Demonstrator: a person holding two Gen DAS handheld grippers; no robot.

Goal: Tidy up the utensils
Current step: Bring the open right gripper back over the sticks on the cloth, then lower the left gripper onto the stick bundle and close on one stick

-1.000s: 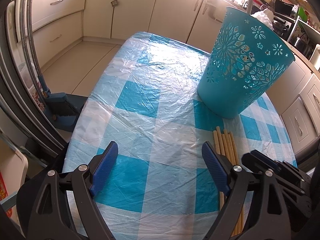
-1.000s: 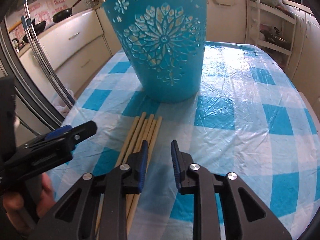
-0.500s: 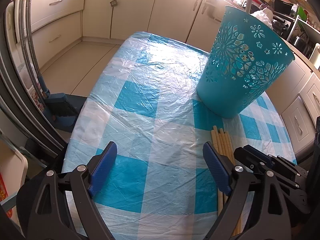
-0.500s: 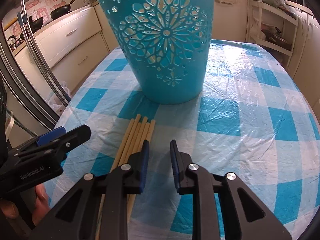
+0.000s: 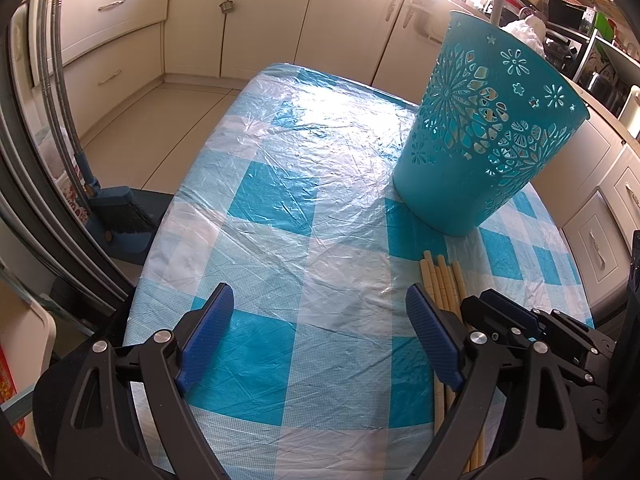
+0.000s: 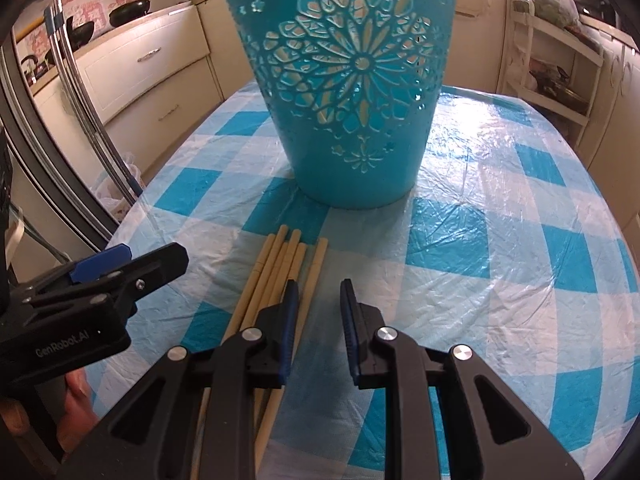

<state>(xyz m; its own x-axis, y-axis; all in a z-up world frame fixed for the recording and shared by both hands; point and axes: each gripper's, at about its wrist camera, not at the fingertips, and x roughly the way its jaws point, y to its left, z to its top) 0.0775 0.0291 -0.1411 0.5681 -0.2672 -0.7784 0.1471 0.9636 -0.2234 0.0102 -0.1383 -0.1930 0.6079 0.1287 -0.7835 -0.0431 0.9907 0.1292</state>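
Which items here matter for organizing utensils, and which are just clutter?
Task items:
- bundle of pale wooden chopsticks lying on the table
- teal plastic basket with flower cut-outs, upright behind them

Bystanders:
- blue-and-white checked plastic tablecloth
- blue broom on the floor
- black frying pans on the counter

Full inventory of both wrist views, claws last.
perforated teal plastic basket: one, teal, upright on the table's far part
wooden chopsticks: about five, tan, lying side by side in front of the basket
checked plastic tablecloth: one, blue and white, covering the table
frying pans: two, black, far counter
broom: one, blue, floor left of the table
left claw: wide open, empty
right claw: narrow gap, empty, beside the chopsticks
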